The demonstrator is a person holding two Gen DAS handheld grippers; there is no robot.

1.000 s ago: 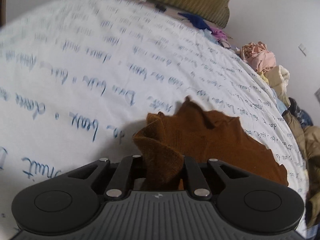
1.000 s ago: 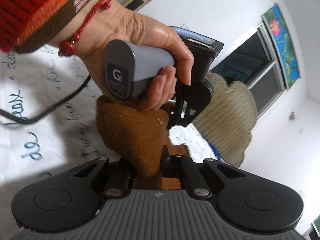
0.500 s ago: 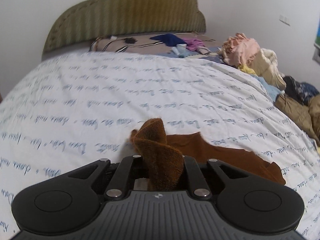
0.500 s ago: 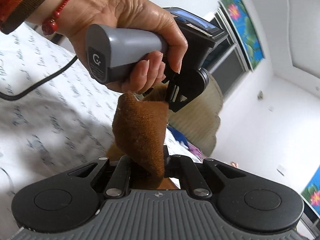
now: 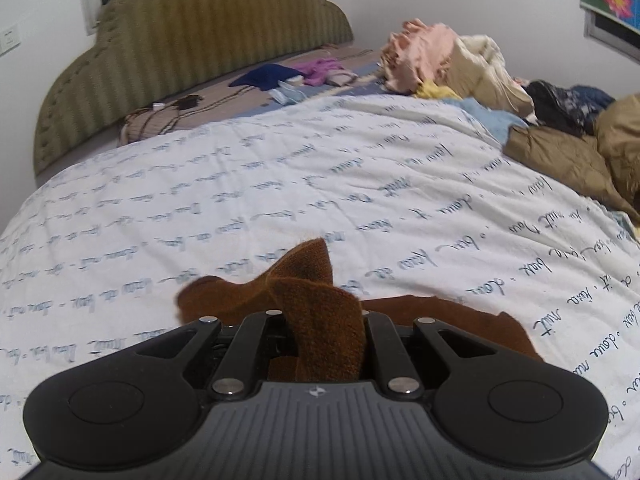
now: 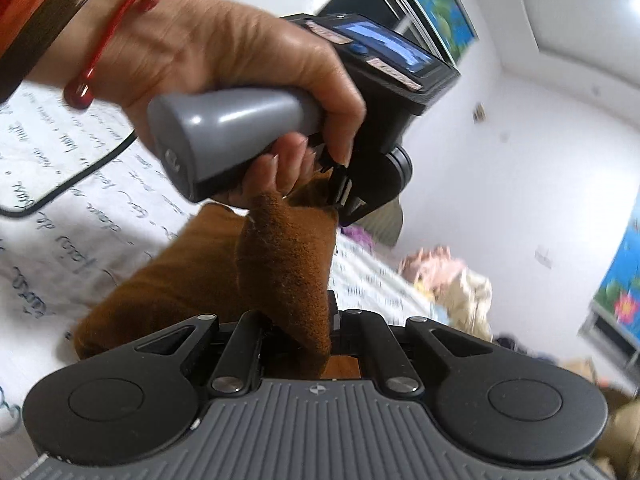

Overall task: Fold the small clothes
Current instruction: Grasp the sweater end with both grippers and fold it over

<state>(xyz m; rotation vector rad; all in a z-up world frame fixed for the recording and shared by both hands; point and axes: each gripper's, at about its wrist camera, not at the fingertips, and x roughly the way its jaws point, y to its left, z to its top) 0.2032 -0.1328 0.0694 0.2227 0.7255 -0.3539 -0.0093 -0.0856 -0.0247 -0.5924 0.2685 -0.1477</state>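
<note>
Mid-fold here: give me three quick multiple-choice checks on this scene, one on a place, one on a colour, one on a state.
1. Where is the heap of unfolded clothes?
A. near side of the bed
B. far right side of the bed
C. on the floor

2. What colour is the fuzzy knit garment being held?
A. rust brown
B. navy
C. pink

3. How is the left gripper?
A. open, empty
B. shut on the garment
C. out of view

Answers: 1 B, the pile lies at the far right on the white script-printed bedcover. 2 A, the cloth is brown in both views. 3 B, fabric is pinched between its fingers; the right gripper clamps it too.
</note>
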